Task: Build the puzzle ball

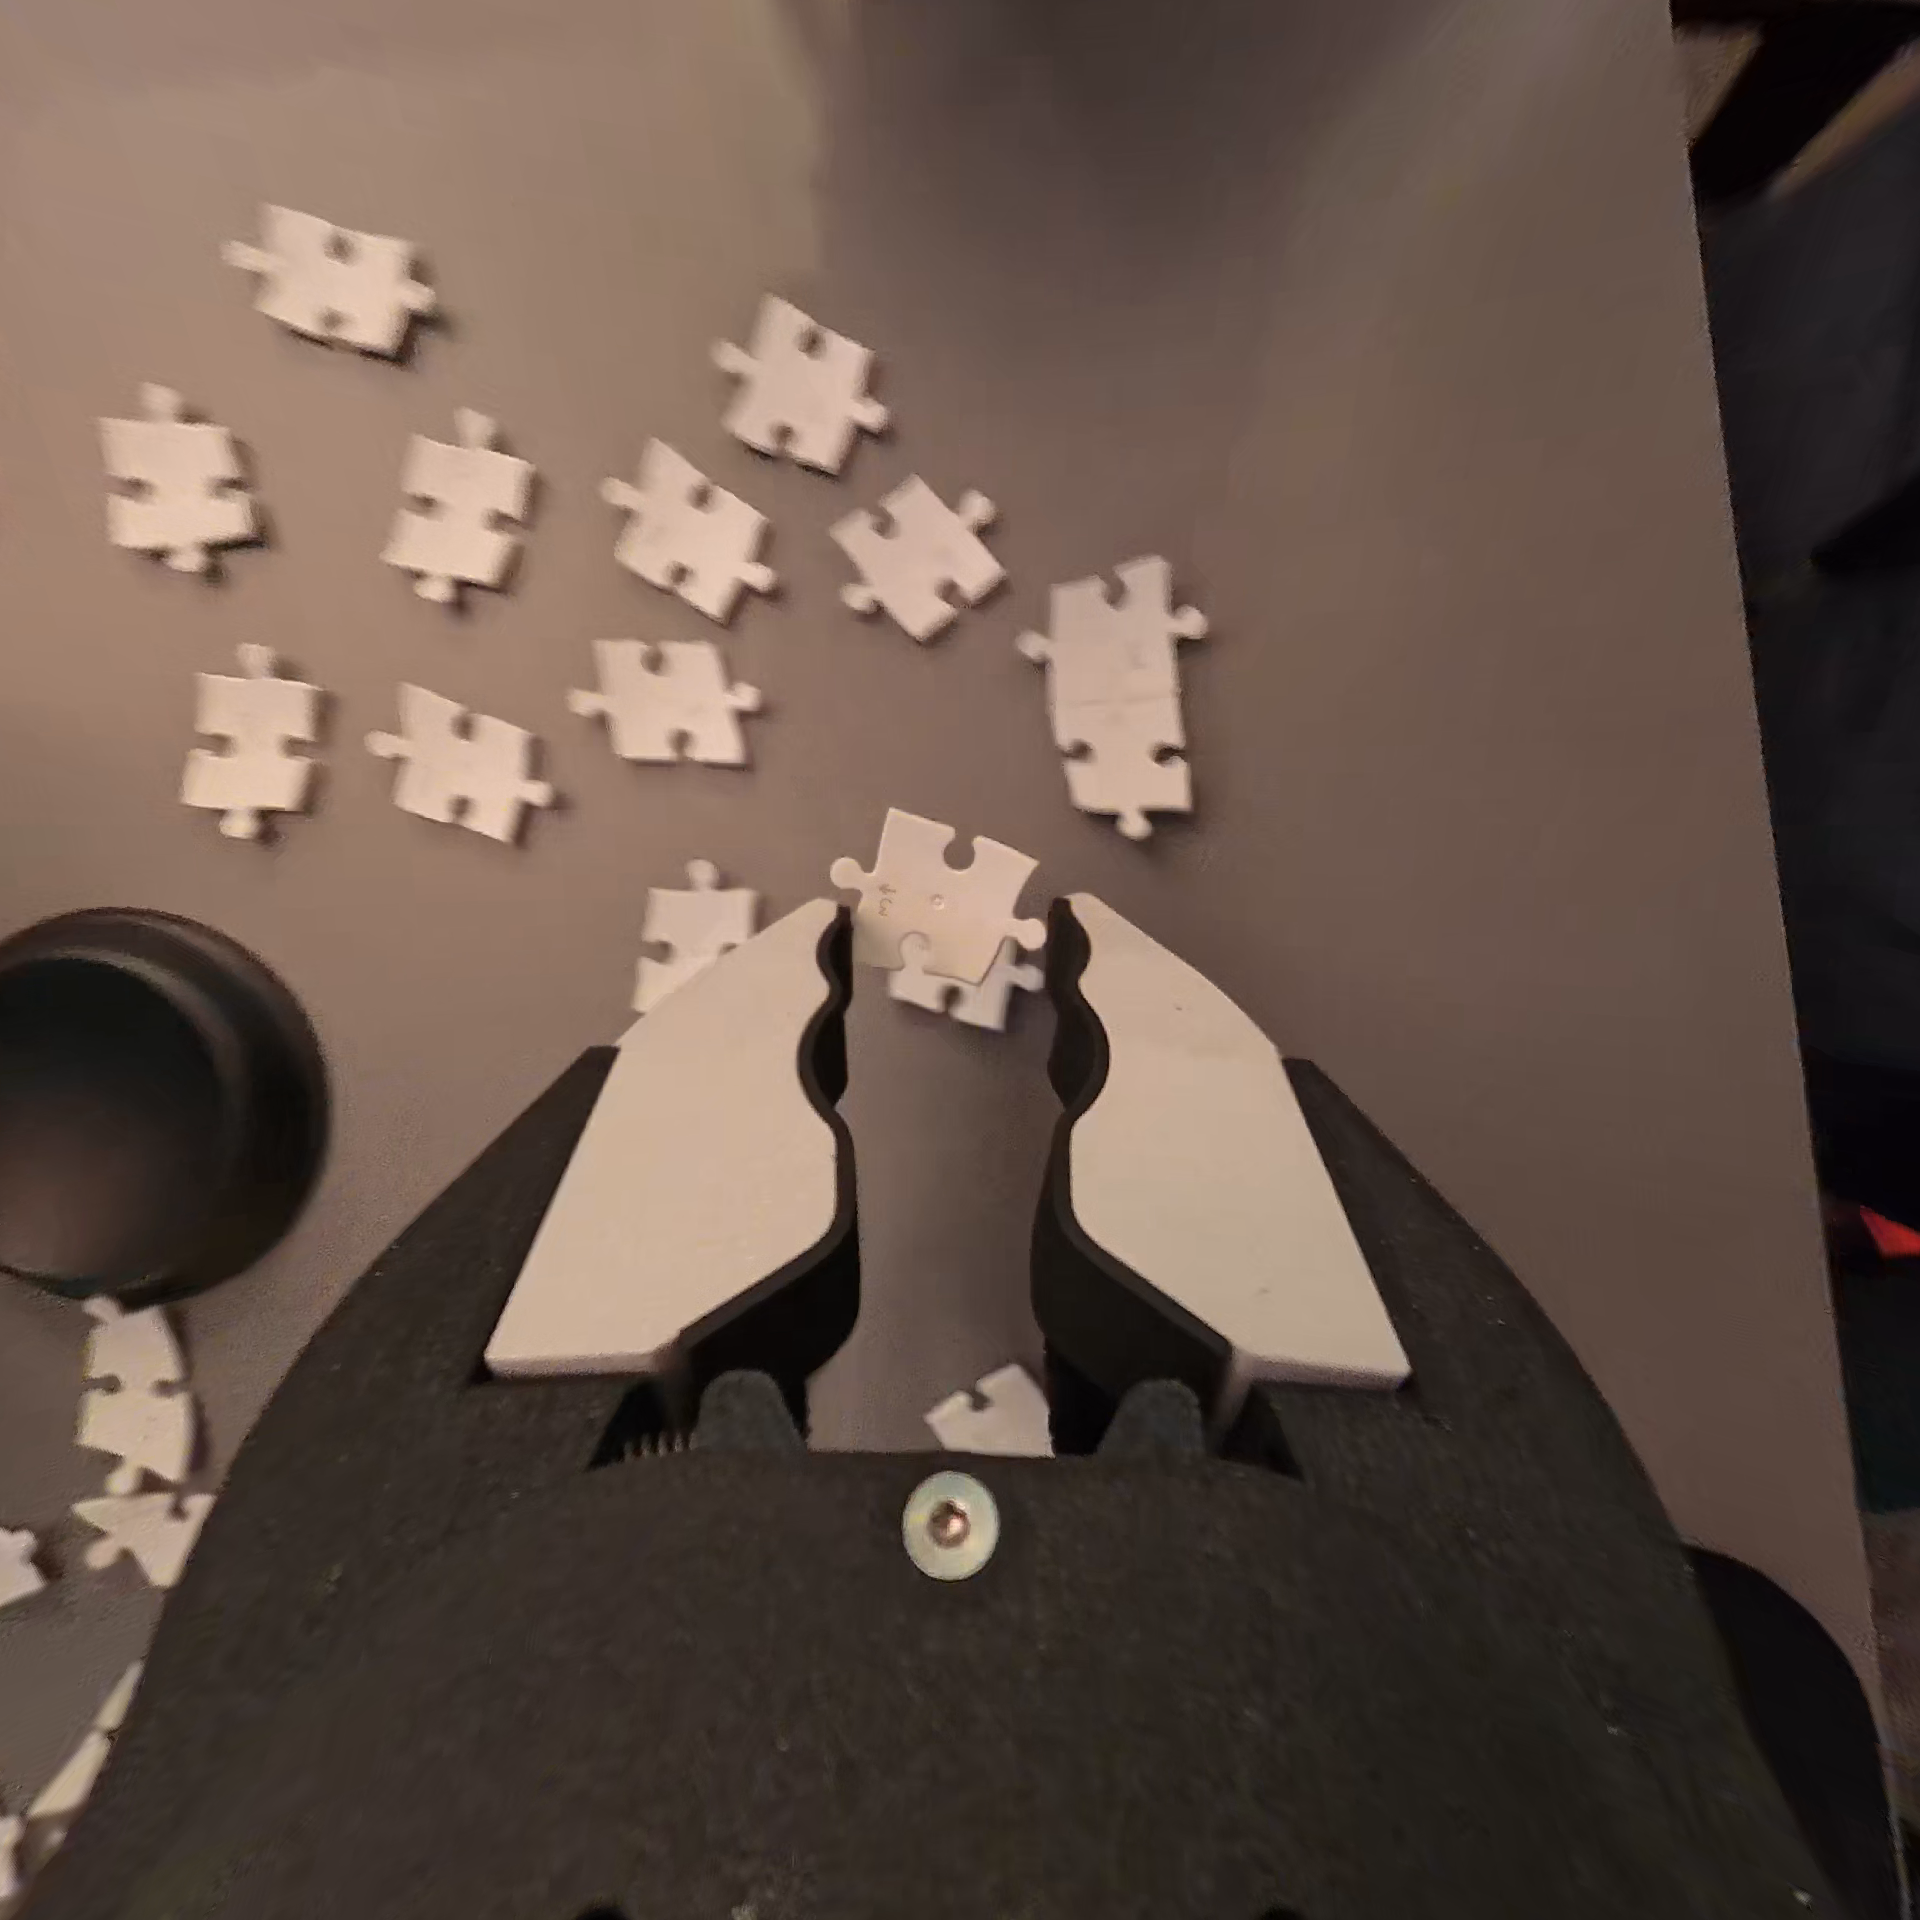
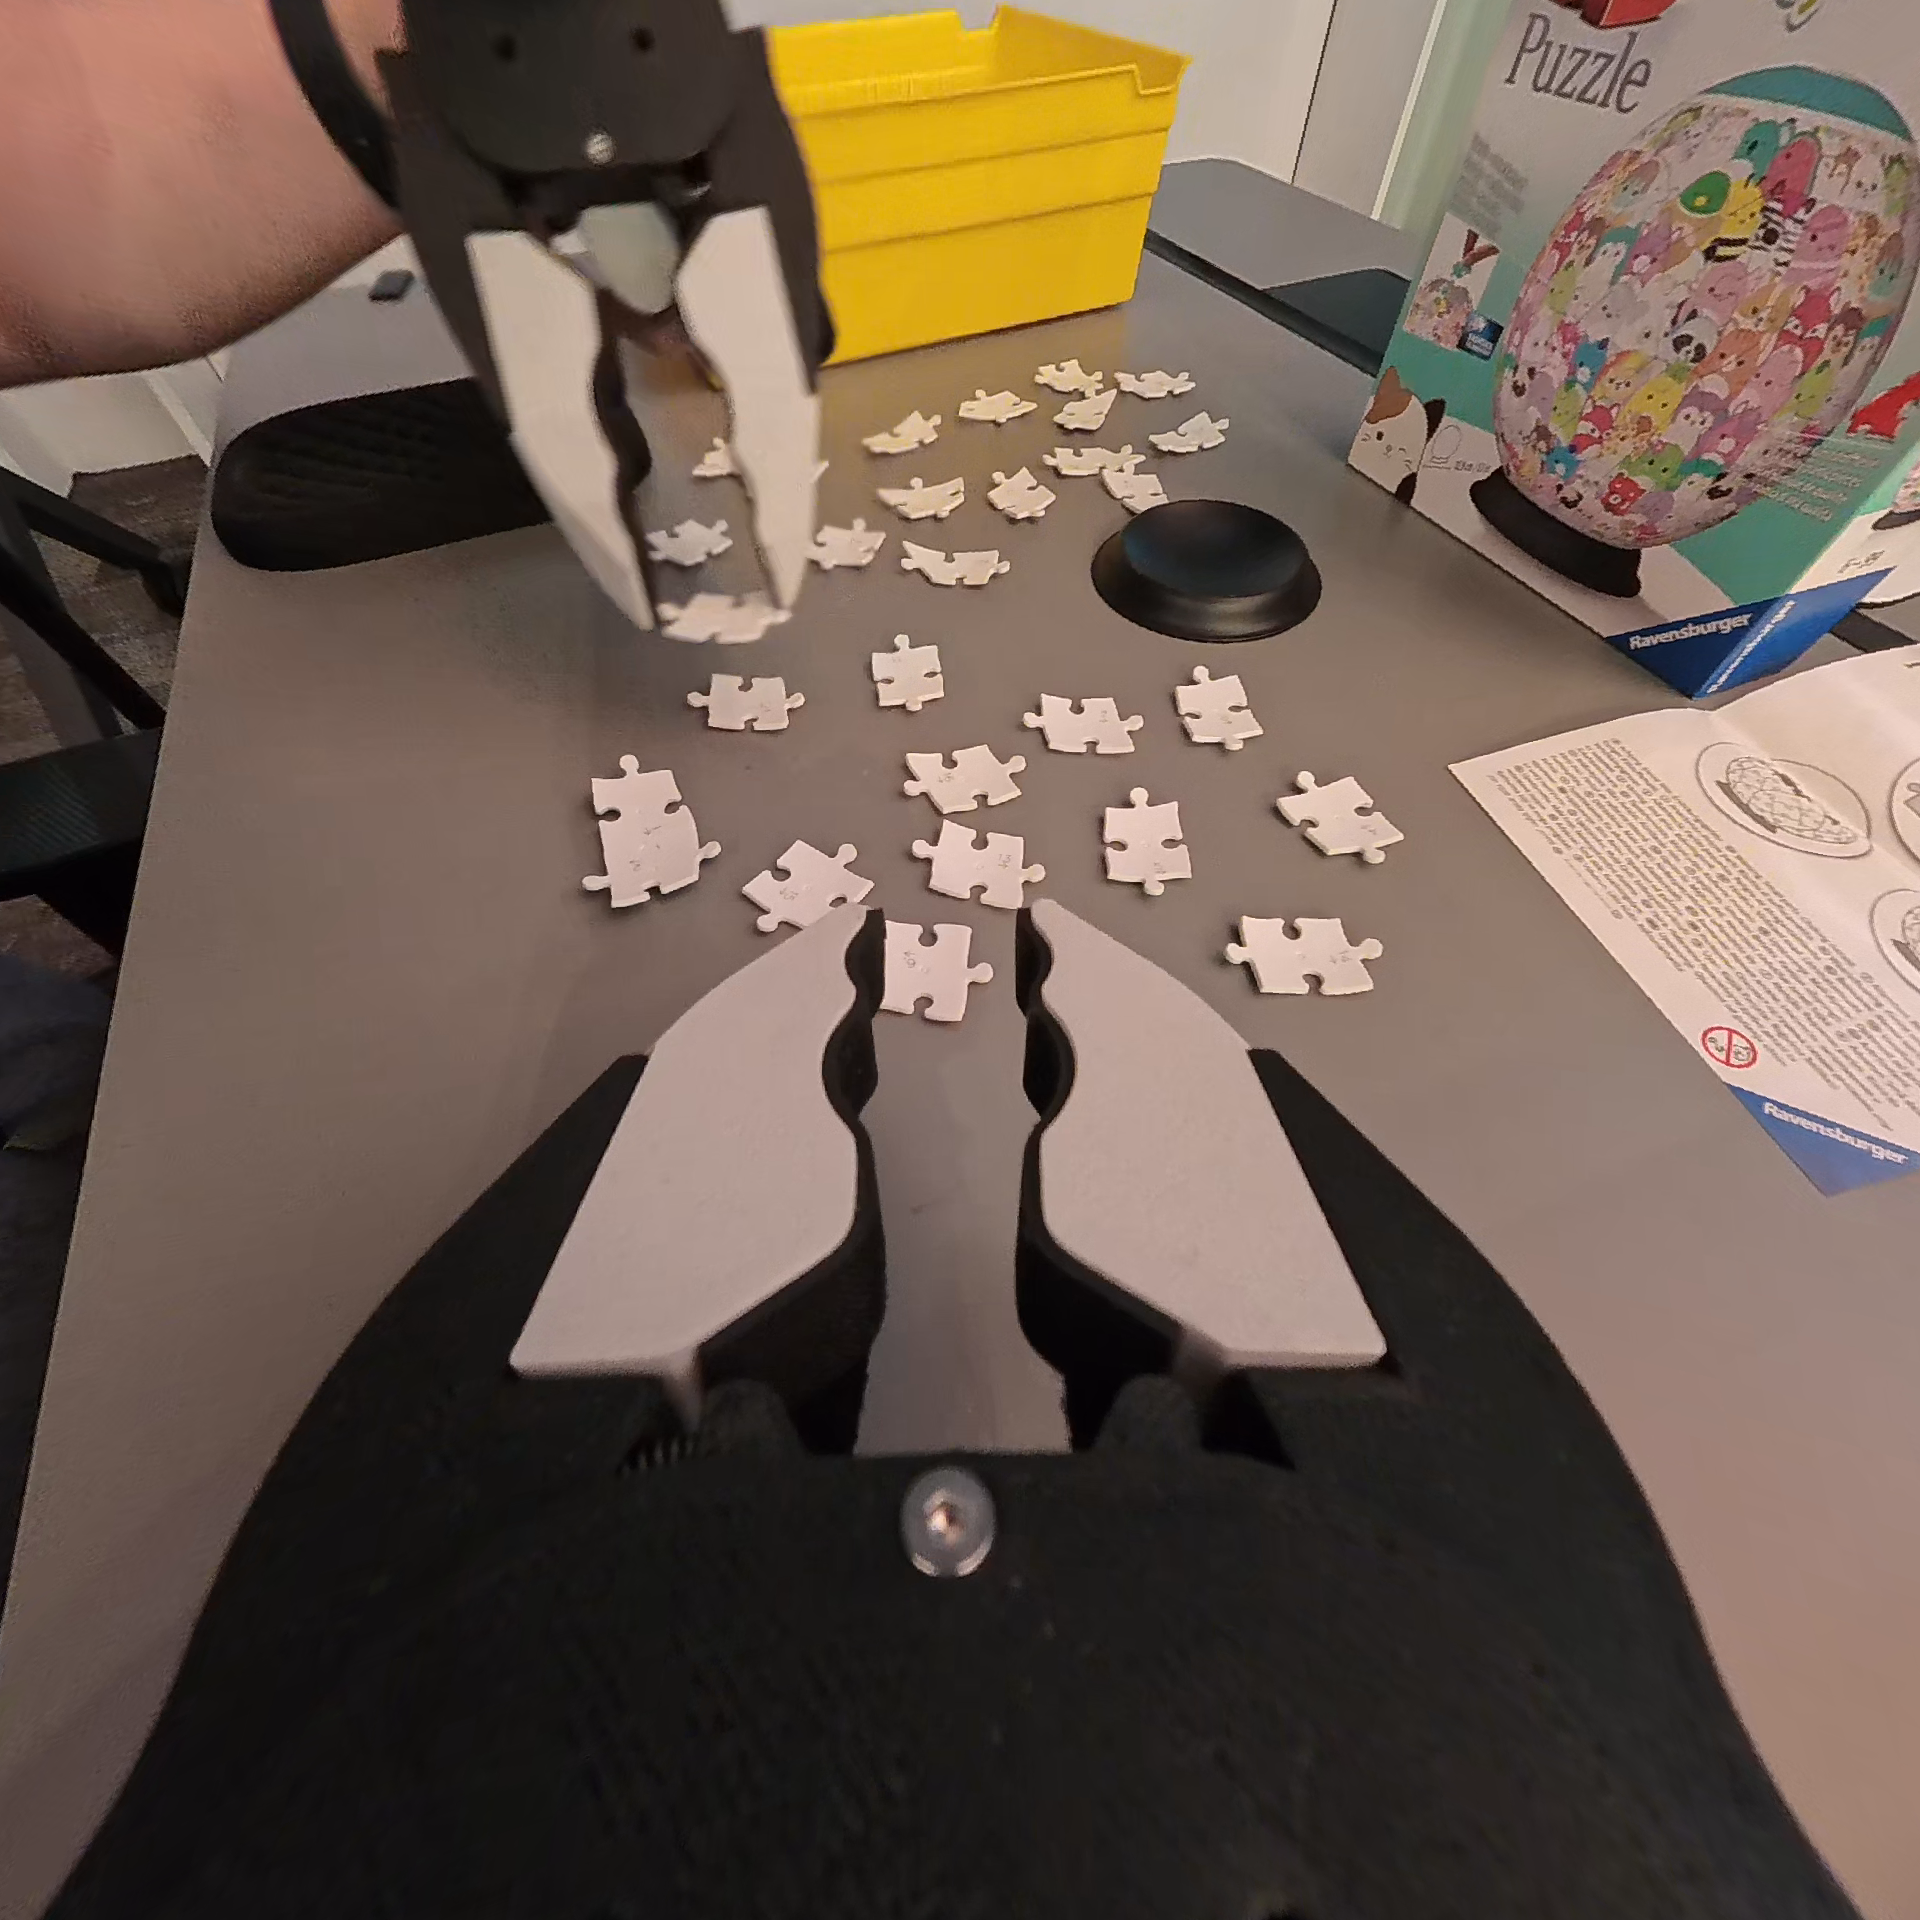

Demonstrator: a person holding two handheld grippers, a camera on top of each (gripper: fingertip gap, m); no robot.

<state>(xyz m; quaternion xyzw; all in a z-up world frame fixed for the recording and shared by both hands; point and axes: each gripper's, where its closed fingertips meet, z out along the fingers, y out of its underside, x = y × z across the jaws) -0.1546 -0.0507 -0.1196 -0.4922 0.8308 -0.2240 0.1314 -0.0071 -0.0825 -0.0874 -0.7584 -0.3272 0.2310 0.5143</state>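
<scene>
Several white puzzle pieces lie blank side up on the grey table [image 2: 364, 1039]. My left gripper [image 1: 948, 914] is shut on one puzzle piece [image 1: 935, 894], held flat by its edges just above another piece [image 1: 966, 1000]. In the right wrist view the left gripper [image 2: 717, 613] hangs tips-down at the far left with that piece [image 2: 724, 620]. My right gripper [image 2: 945, 925] is open and empty, its fingertips either side of a loose piece [image 2: 930, 968] on the table. A joined pair [image 2: 644, 842] lies to its left, and it also shows in the left wrist view [image 1: 1122, 696].
A black round stand [image 2: 1205, 571] sits right of centre, with curved pieces [image 2: 1039, 447] beyond it. A yellow bin [image 2: 987, 177] stands at the back. The puzzle box [image 2: 1662, 312] and an instruction sheet [image 2: 1714, 883] are on the right. A person's forearm [image 2: 156, 187] holds the left gripper. One gripper's finger ends stand about 15 cm off the other's.
</scene>
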